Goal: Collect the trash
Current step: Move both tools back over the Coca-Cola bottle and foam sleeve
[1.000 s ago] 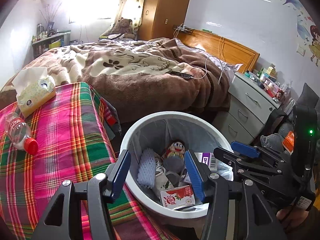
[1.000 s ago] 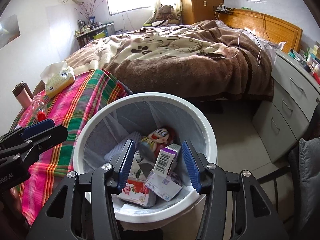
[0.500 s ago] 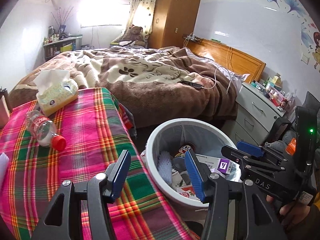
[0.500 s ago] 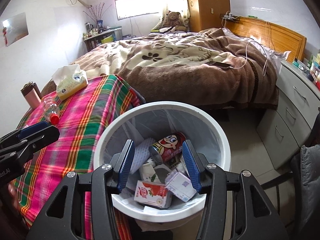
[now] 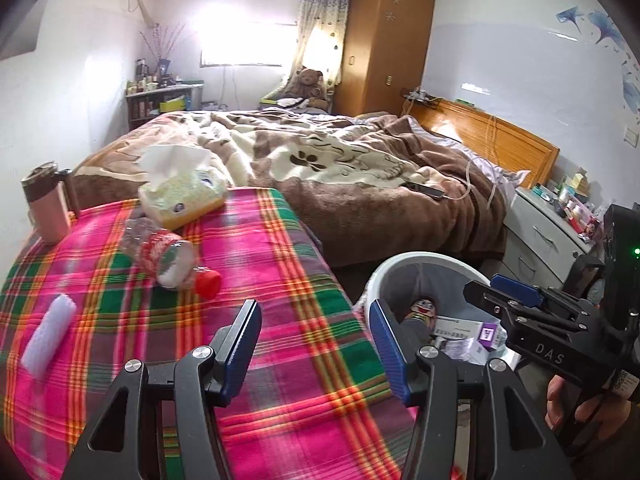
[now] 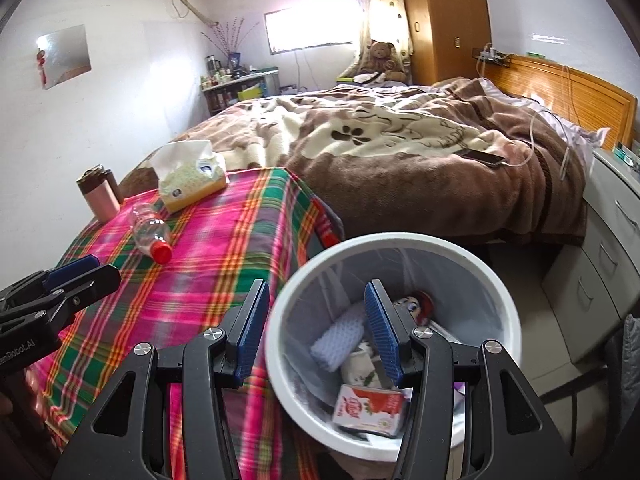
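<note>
Black hand-held gripper [image 5: 316, 346] frames, blue ribbed pads [image 5: 386, 350], silver screws, white "DAS" lettering, green light

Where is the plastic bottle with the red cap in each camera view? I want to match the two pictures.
Left wrist view: the plastic bottle lies on its side on the plaid tablecloth, left of centre, cap toward the camera.
Right wrist view: the same bottle lies at centre left, smaller and farther away.
Shared landmark: the tissue pack just behind the bottle.
</note>
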`<state>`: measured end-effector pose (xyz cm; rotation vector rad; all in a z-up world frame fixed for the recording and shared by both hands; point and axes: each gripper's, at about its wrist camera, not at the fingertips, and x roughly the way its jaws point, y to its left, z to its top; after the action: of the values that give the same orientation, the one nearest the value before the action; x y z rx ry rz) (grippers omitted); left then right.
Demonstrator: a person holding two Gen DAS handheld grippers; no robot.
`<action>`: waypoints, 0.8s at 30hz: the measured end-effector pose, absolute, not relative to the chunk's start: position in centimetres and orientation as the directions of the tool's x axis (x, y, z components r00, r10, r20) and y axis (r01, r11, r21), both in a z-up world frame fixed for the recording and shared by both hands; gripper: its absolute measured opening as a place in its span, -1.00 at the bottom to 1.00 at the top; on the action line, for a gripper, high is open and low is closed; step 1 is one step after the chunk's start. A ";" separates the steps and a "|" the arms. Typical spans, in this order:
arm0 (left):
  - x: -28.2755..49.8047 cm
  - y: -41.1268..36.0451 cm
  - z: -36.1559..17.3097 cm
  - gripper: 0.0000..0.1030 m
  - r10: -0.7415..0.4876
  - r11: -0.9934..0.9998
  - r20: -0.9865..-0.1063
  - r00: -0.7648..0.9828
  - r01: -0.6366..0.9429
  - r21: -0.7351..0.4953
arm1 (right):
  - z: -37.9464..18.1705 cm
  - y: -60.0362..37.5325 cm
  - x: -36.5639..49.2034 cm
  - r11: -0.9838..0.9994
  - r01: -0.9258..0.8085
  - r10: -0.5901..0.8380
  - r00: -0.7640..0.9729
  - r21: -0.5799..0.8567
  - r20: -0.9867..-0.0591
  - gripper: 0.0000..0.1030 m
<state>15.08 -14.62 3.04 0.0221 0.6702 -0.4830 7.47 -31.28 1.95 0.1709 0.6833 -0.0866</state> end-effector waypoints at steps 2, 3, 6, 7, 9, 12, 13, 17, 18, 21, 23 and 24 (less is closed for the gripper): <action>15.3 -13.7 3.1 0.09 -0.404 0.900 -0.600 0.691 0.418 -0.126 | 2.0 -30.4 7.8 0.985 0.116 -0.008 0.778 0.131 -0.629 0.03; 15.3 -13.2 3.2 0.09 -0.388 0.907 -0.597 0.702 0.406 -0.113 | 2.1 -30.0 8.0 0.985 0.106 0.000 0.779 0.132 -0.627 0.03; 15.5 -11.8 3.3 0.09 -0.362 0.918 -0.596 0.717 0.384 -0.097 | 2.2 -28.8 8.6 0.988 0.081 0.018 0.781 0.130 -0.624 0.04; 15.6 -11.4 3.2 0.09 -0.365 0.918 -0.596 0.715 0.382 -0.105 | 2.2 -28.5 8.8 0.989 0.071 0.025 0.782 0.129 -0.622 0.04; 15.8 -10.5 3.3 0.09 -0.350 0.926 -0.596 0.722 0.365 -0.102 | 2.4 -27.9 9.1 0.991 0.056 0.034 0.784 0.125 -0.620 0.04; 16.1 -9.2 3.3 0.09 -0.339 0.932 -0.594 0.730 0.347 -0.106 | 2.5 -27.0 9.5 0.991 0.036 0.050 0.787 0.126 -0.615 0.05; 16.2 -8.8 3.2 0.09 -0.336 0.934 -0.593 0.732 0.341 -0.108 | 2.6 -26.6 9.8 0.992 0.027 0.056 0.787 0.125 -0.615 0.05; 16.7 -7.1 3.1 0.09 -0.321 0.942 -0.594 0.738 0.314 -0.118 | 2.7 -25.1 10.6 0.993 -0.009 0.080 0.785 0.117 -0.614 0.08; 16.8 -6.6 3.0 0.09 -0.316 0.944 -0.594 0.739 0.307 -0.121 | 2.7 -24.8 10.8 0.993 -0.019 0.087 0.784 0.116 -0.614 0.10; 17.4 -5.0 2.8 0.09 -0.295 0.953 -0.600 0.743 0.278 -0.124 | 2.7 -23.6 11.8 0.992 -0.053 0.111 0.782 0.112 -0.613 0.16; 17.9 -3.9 2.5 0.10 -0.278 0.958 -0.609 0.743 0.258 -0.122 | 2.7 -22.8 12.7 0.990 -0.080 0.137 0.777 0.120 -0.614 0.17; 18.1 -3.1 2.3 0.10 -0.269 0.962 -0.611 0.744 0.244 -0.126 | 2.6 -22.3 13.2 0.988 -0.092 0.150 0.774 0.124 -0.615 0.17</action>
<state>18.06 -3.14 2.34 -0.0385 0.6751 -0.2809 13.16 -22.34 2.64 0.0887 0.6735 0.1313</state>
